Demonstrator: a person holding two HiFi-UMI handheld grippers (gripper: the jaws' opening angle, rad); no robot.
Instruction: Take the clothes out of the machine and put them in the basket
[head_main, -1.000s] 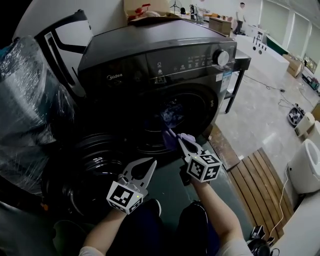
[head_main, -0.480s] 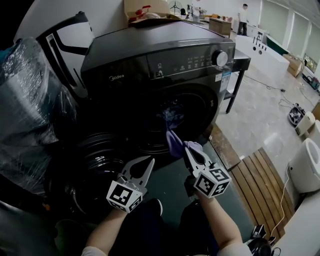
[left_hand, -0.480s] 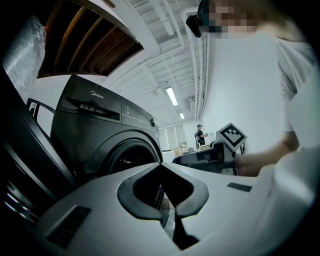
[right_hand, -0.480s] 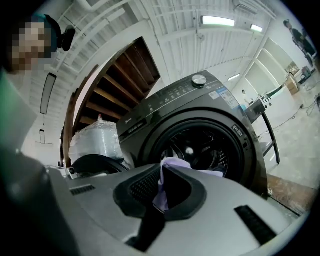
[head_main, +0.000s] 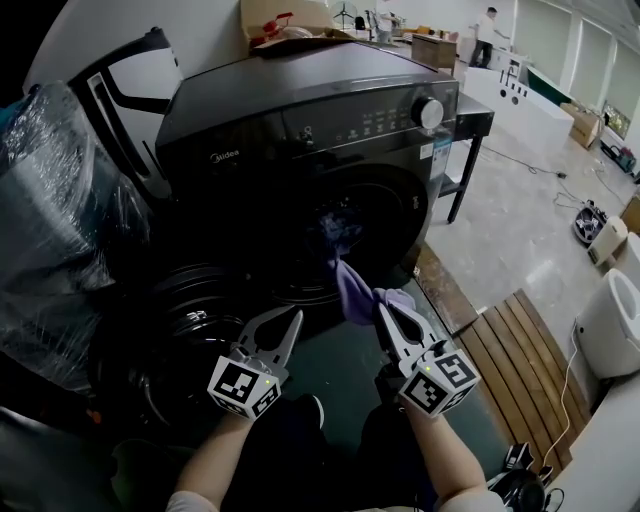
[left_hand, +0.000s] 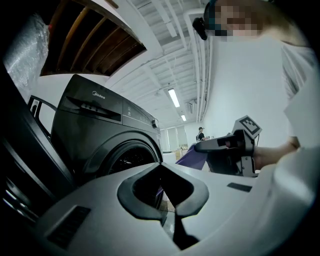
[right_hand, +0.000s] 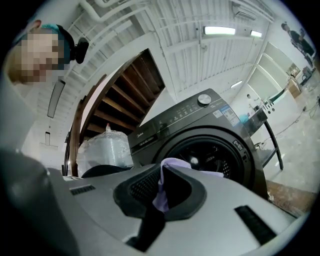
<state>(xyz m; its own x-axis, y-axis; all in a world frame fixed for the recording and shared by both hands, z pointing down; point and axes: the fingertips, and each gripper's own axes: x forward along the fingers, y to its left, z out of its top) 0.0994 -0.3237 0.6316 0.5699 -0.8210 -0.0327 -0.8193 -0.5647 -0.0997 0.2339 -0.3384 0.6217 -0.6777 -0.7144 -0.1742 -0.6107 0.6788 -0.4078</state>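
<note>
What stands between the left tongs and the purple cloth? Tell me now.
Nothing visible does. The purple cloth stretches from the drum mouth to the right tongs, which are shut on it. The left tongs, shut and empty, sit beside the cloth with only open space between them.

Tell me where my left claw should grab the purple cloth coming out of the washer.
Probably the stretched band of the purple cloth between the drum opening and the right claw, which is shut on its end. Come in from the left, jaws across the band; it spans open air there.
</note>
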